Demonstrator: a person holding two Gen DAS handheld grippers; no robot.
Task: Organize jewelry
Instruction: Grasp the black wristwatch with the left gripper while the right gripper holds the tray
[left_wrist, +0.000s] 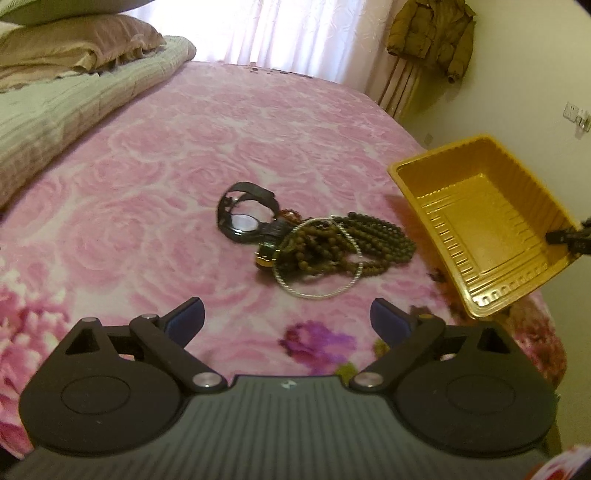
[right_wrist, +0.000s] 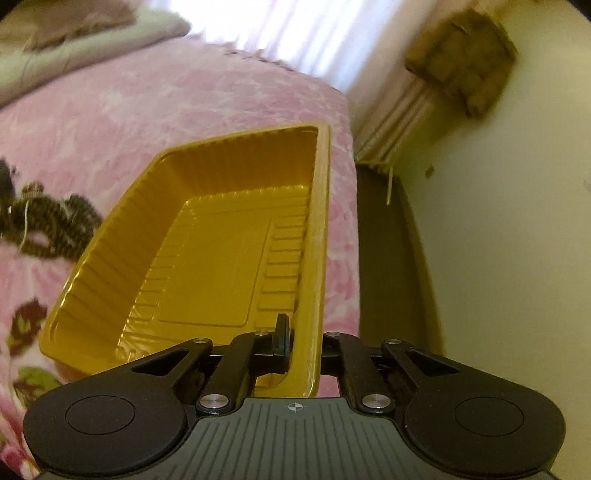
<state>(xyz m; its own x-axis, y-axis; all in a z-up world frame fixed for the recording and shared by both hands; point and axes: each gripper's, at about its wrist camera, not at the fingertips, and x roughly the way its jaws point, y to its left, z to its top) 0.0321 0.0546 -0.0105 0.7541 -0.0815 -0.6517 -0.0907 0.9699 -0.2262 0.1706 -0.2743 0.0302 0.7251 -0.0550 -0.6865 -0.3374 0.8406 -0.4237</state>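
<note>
The right claw (right_wrist: 304, 354) pinches the side wall of the yellow tray (right_wrist: 207, 258) and holds it tipped up off the bed (left_wrist: 166, 155), probably to bring it close to the jewelry. The left claw (left_wrist: 287, 319) is spread wide with nothing in it, pointing at the pile. There a black watch (left_wrist: 243, 218), brown beads (left_wrist: 354, 240) and a silver bangle (left_wrist: 317, 258) lie tangled together, near the tray.

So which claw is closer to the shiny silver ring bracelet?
Left. The left gripper hangs open just short of the silver bangle. The right gripper is off to the side, clamped on the gold plastic tray.
</note>
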